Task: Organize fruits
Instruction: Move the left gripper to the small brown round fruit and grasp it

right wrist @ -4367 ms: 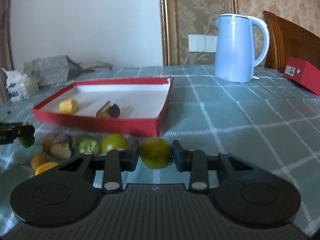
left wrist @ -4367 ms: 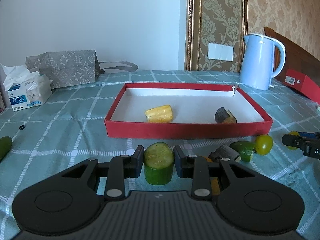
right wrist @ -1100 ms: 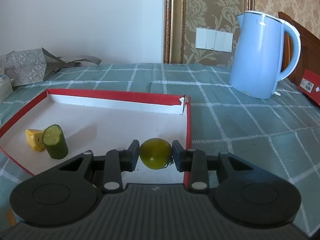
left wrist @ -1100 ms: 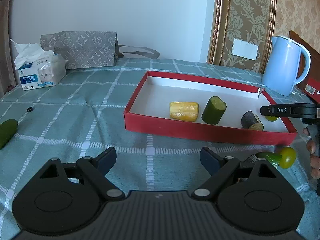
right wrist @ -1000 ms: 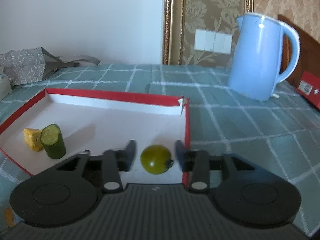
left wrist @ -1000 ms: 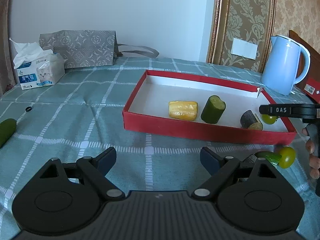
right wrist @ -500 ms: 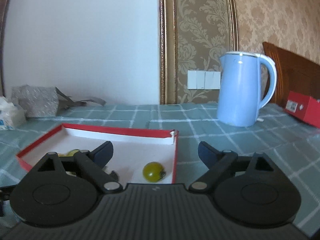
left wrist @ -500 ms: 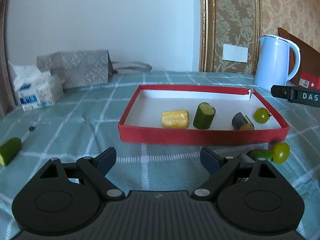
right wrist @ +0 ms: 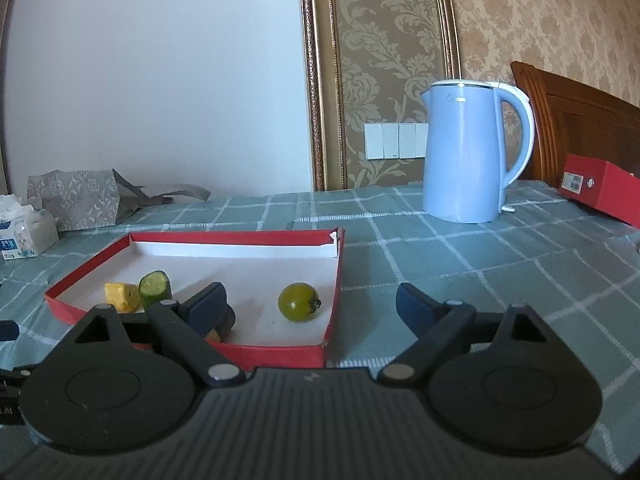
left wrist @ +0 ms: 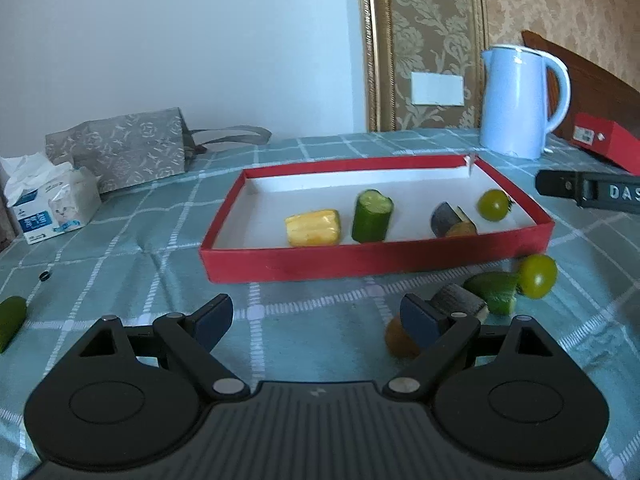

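A red tray [left wrist: 376, 258] with a white floor holds a yellow piece [left wrist: 313, 227], an upright cucumber piece [left wrist: 372, 215], a dark eggplant piece [left wrist: 452, 220] and a green tomato [left wrist: 493, 205]. In front of the tray lie a green tomato [left wrist: 537, 276], a green piece [left wrist: 493, 285], a dark piece [left wrist: 460, 299] and an orange-brown piece [left wrist: 398, 338]. My left gripper [left wrist: 316, 318] is open and empty above the cloth before the tray. My right gripper [right wrist: 310, 300] is open and empty, raised above the tray's near right corner [right wrist: 326, 344], with the tomato [right wrist: 299, 302] between its jaws but below them.
A blue kettle [left wrist: 518, 102] stands behind the tray on the right, next to a red box [left wrist: 604, 142]. A tissue box [left wrist: 52, 200] and a grey bag [left wrist: 120, 152] sit at the back left. A cucumber piece [left wrist: 10, 320] lies at the far left.
My right gripper let go of the green tomato in the tray, opened wide and drew back and up. My left gripper stayed open and shifted right toward the pieces before the tray.
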